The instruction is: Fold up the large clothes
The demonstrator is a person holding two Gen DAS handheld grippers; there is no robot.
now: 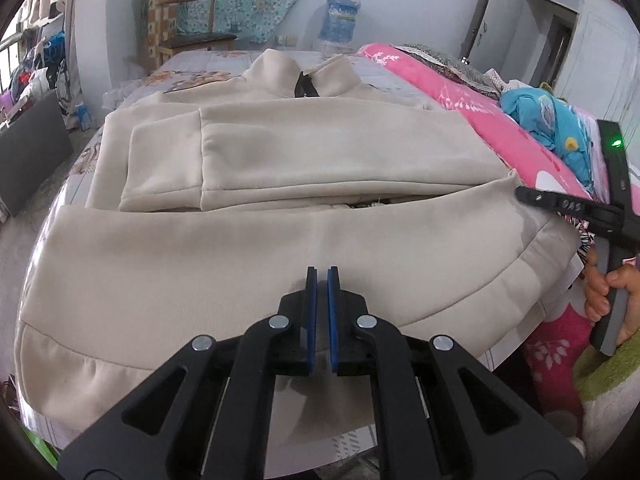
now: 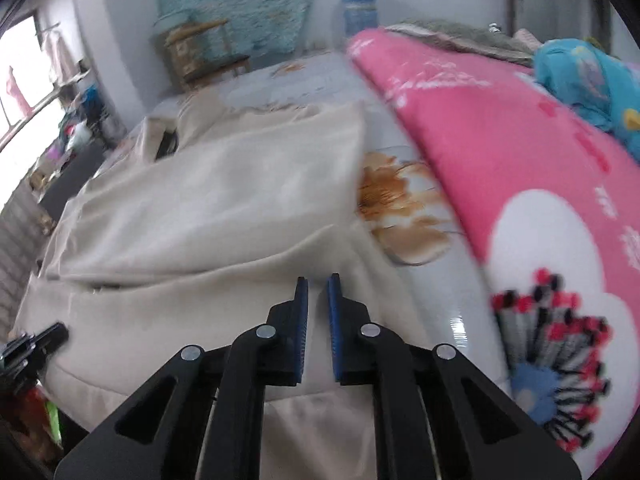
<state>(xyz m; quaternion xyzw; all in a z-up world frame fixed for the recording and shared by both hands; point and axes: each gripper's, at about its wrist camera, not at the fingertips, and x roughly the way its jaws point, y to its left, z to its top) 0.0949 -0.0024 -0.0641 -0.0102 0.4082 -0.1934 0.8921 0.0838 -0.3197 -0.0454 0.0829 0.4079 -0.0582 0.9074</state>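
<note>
Jacket: beige, lies flat on bed, sleeves folded across chest, hem nearest. Left hand-held gripper pressed together, empty, above hem. Right hand-held gripper nearly closed, holding nothing, at the jacket's right edge. Risk: a one-layer pinch drags the sleeves loose. Pink quilt crowds the jacket's right side; chair beyond collar.
</note>
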